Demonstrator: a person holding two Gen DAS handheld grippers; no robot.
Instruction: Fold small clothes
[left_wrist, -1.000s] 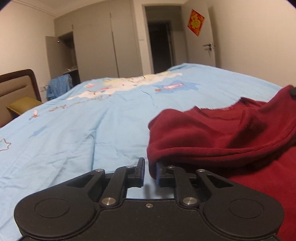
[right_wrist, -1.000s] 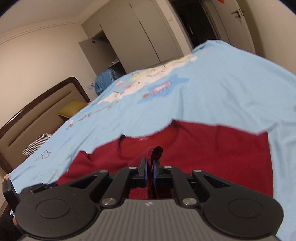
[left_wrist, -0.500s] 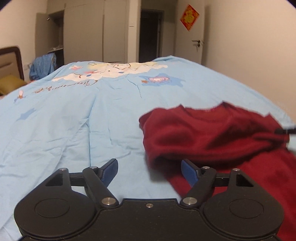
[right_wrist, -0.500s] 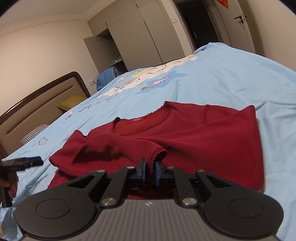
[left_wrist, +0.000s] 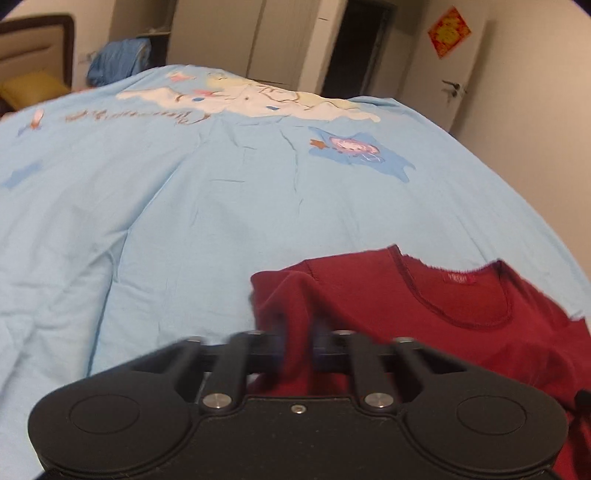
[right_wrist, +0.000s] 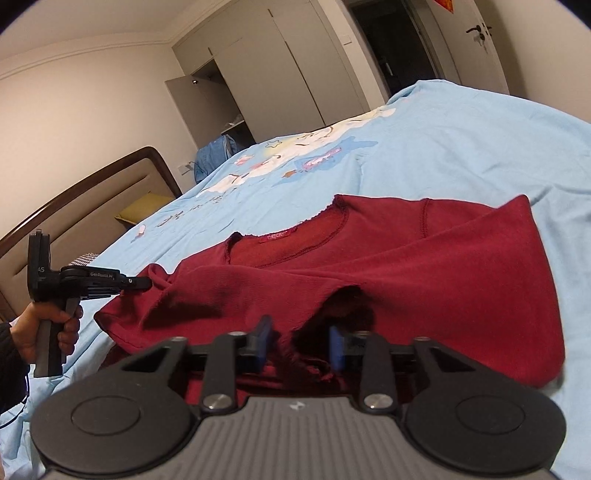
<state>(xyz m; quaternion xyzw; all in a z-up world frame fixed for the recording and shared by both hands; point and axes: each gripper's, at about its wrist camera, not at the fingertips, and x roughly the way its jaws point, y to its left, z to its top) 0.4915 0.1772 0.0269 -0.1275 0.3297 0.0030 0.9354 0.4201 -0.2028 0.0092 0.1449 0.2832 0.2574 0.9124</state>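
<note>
Pale blue bedding with a cartoon print covers the bed, and behind it stand cream wardrobe doors and a padded headboard. Near the bed's foot edge lies the red top, neckline facing the headboard end, its lower part folded up over the body in a loose, rumpled layer. My right tool stands spread wide, blue pads on either side of the frayed hem but gripping nothing. My left tool is blurred in its own view; cloth bunches between its fingers, and from the right view its tip meets the top's left-hand corner, yet I cannot tell whether it has closed. I judge the step in hand to be setting down this first fold and squaring it. To do it well I should draw both tools back low and level so the hem is not dragged, then press out the ridge along the fold and line up the side edges before taking a sleeve across.
</note>
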